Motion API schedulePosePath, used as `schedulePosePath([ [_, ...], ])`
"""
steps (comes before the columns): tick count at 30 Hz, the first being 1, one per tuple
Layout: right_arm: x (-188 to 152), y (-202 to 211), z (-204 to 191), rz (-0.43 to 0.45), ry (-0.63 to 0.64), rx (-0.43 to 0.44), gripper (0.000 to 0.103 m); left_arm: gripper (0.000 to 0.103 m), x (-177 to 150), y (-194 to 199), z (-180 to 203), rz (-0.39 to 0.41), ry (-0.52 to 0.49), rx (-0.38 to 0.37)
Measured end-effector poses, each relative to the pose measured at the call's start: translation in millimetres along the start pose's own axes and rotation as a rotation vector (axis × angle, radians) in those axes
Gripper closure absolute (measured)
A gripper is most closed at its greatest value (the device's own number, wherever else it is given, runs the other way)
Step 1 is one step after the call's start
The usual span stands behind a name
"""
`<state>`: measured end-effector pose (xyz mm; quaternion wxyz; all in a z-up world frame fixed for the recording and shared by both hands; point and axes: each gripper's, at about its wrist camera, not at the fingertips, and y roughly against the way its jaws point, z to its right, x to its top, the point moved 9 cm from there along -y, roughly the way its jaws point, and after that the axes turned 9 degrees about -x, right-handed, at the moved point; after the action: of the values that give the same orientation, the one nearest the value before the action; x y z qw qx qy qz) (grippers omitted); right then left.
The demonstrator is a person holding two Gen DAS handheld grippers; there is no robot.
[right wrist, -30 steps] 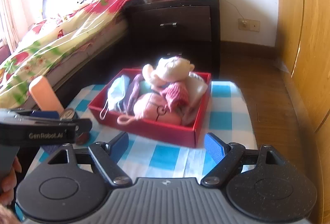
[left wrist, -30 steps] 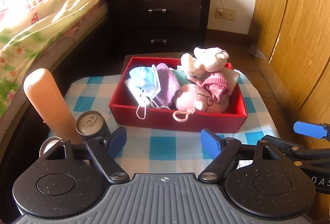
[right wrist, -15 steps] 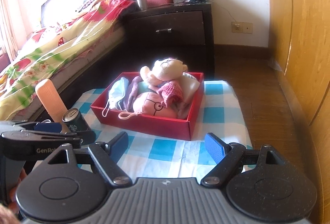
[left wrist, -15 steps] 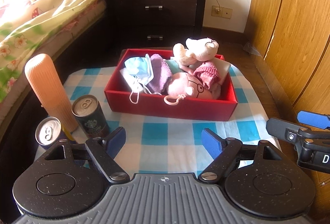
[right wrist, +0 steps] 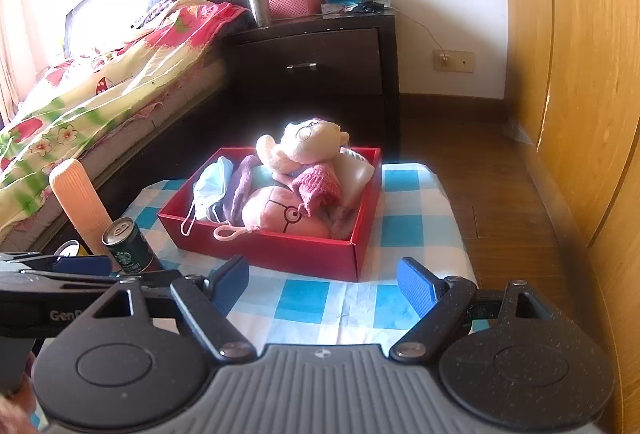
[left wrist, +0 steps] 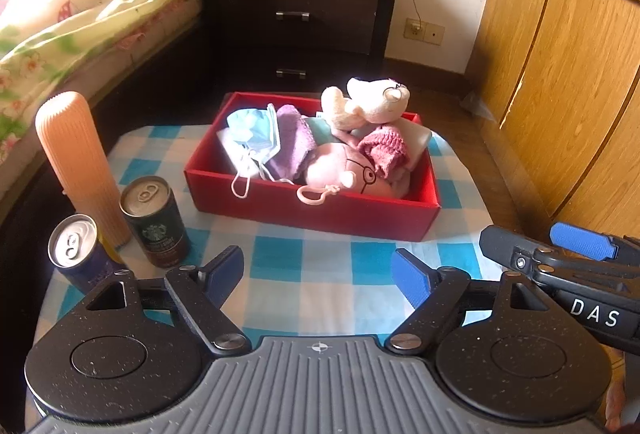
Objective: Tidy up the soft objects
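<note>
**Both grippers held apart and empty in front of a red box of soft things**

A red box (left wrist: pixel 316 210) sits on a blue-and-white checked cloth (left wrist: pixel 320 270) spread over a low table. The soft objects lie heaped inside it: a blue face mask (left wrist: pixel 254 132) at the left end, a purple knitted cloth (left wrist: pixel 294 142) beside it, a pink plush toy (left wrist: pixel 344 172) with drawn glasses near the front wall, its loop hanging over the rim, and a cream plush toy (left wrist: pixel 372 106) in a pink knitted sweater (left wrist: pixel 384 148) on top toward the right.

The left gripper (left wrist: pixel 318 272) hovers over the cloth just in front of the box, its blue-padded jaws standing wide with nothing between them. The right gripper (right wrist: pixel 322 280) hovers likewise before the box's near corner, jaws spread and empty; the box lies ahead of both, untouched.

Left of the box stand a tall ribbed peach bottle (left wrist: pixel 76 162), a Starbucks can (left wrist: pixel 154 222) and a second can (left wrist: pixel 78 254), close together. Beyond are a bed and a dark nightstand (left wrist: pixel 304 22).
</note>
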<state>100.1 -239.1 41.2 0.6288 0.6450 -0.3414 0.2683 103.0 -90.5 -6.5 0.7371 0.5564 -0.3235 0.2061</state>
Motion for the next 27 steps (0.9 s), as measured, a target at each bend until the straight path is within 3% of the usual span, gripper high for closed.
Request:
schedulePosePath([
  [19,2,4,0,0.009,-0.031,0.028,0.043,0.019,8,9,2,0.081,-0.057,0.059],
  [27,3,6,0,0.017,-0.043,0.040,0.042,0.019,8,11,0,0.105,-0.031,0.028],
])
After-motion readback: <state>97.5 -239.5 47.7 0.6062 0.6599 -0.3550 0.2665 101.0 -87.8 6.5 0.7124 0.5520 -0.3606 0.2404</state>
